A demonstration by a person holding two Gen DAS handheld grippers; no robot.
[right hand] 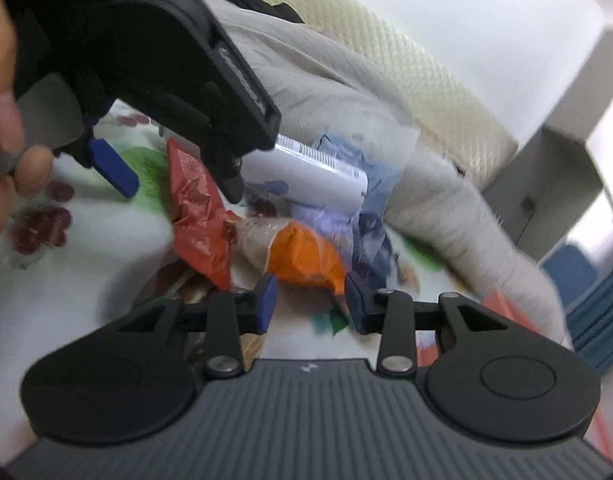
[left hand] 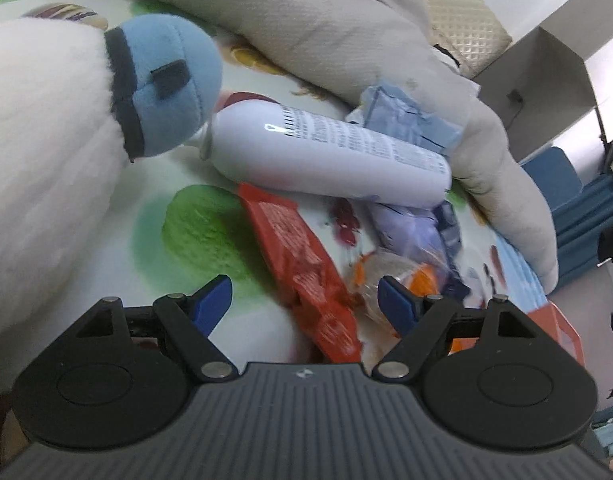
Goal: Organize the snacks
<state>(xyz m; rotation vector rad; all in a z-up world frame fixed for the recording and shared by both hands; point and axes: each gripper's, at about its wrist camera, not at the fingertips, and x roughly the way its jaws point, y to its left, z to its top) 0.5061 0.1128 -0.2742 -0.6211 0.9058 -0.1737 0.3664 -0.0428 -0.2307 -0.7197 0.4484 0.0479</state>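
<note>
The left gripper [left hand: 305,298] hangs with jaws spread wide over a red snack packet [left hand: 302,268] at centre frame. The right gripper [right hand: 310,300], jaws half-parted and grasping nothing, faces an orange packet [right hand: 306,258] below a white bottle [right hand: 318,176].

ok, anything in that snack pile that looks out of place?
Yes: a white bottle lies on its side across the wrappers, over the top end of the red packet. It looks like a spray or lotion container rather than a snack. A plush toy also crowds the pile.
</note>
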